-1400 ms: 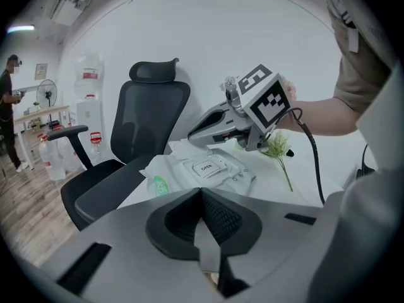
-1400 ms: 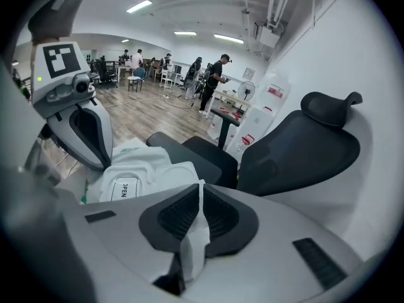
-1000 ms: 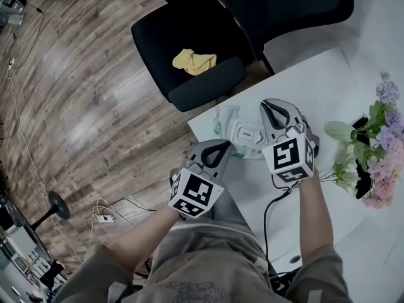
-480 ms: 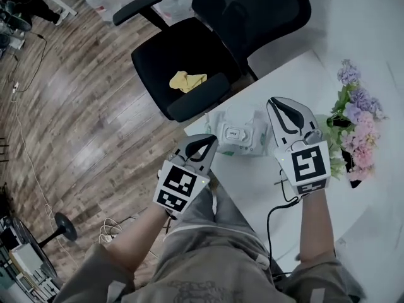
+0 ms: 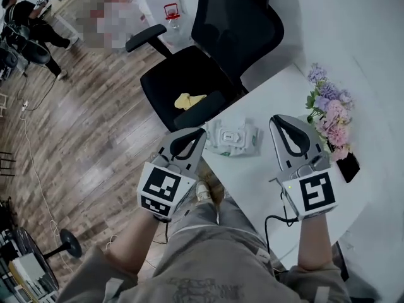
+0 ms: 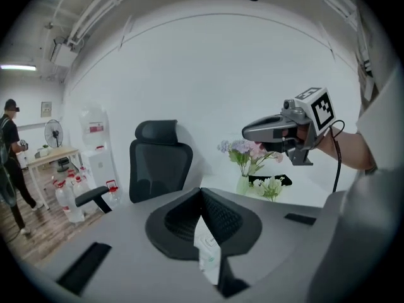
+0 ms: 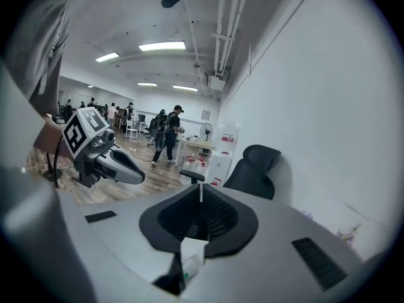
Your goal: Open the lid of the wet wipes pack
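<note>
Above the table (image 5: 255, 169), the left gripper (image 5: 202, 131) and right gripper (image 5: 276, 119) had lifted away, jaws closed on nothing; the wet wipes pack (image 5: 232, 137) lay between them, its lid seemingly still unopened.

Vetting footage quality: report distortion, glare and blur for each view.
Head view: sharp, evenly lit, floor planks bowed by the wide lens. Left gripper view: fisheye circle with dark corners, wall washed pale. Right gripper view: same fisheye, ceiling lights glaring.
</note>
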Available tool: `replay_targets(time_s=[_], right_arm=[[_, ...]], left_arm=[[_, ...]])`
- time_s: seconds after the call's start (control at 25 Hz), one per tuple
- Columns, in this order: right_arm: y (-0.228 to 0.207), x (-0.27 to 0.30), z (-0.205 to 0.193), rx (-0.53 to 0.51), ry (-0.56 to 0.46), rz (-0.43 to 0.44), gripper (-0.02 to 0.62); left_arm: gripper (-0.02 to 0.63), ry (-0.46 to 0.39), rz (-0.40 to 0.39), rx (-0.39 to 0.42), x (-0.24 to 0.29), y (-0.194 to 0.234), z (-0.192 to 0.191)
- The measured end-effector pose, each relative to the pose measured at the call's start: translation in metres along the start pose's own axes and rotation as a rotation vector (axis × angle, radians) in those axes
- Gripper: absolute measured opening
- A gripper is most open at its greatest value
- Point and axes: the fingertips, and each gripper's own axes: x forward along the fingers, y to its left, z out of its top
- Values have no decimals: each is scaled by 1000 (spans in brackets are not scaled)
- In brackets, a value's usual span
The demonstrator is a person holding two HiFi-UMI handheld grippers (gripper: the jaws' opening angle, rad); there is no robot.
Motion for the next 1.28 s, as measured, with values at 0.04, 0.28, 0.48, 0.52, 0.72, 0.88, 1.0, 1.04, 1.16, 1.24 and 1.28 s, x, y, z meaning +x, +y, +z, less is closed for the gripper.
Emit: replay_targets(time_s=[0.04, 0.28, 0.48, 0.52, 0.72, 0.88, 1.0, 1.04, 1.16, 1.24, 1.28], right_arm=[[3, -9, 4, -10, -2, -3, 38], [21, -49, 31, 52, -66, -32, 38], [37, -78, 40, 112, -122, -37, 38], [40, -83, 42, 121, -133, -36, 38], [58, -103, 51, 152, -187, -1, 34], [71, -110, 45, 143, -169, 12, 34], [77, -112, 40, 148, -154, 22, 34], [78, -113, 39, 147, -152, 24, 34], [77, -114, 39, 145, -152, 25, 34], [76, -115, 39, 142, -152, 25, 34], [75, -114, 39, 139, -151, 25, 34]], left_arm=[[17, -18, 2, 12, -8, -2, 10], [17, -117, 14, 67, -49, -14, 54], [17, -153, 13, 87, -77, -29, 69], [16, -155, 13, 94, -82, -31, 69], [17, -165, 16, 94, -102, -43, 68], [17, -144, 12, 108, -107, -51, 58], [17, -134, 10, 105, -109, -57, 52], [17, -131, 10, 105, -109, -58, 51], [17, -129, 15, 107, -109, -60, 51], [17, -134, 20, 107, -109, -60, 53], [17, -136, 22, 108, -110, -60, 54]])
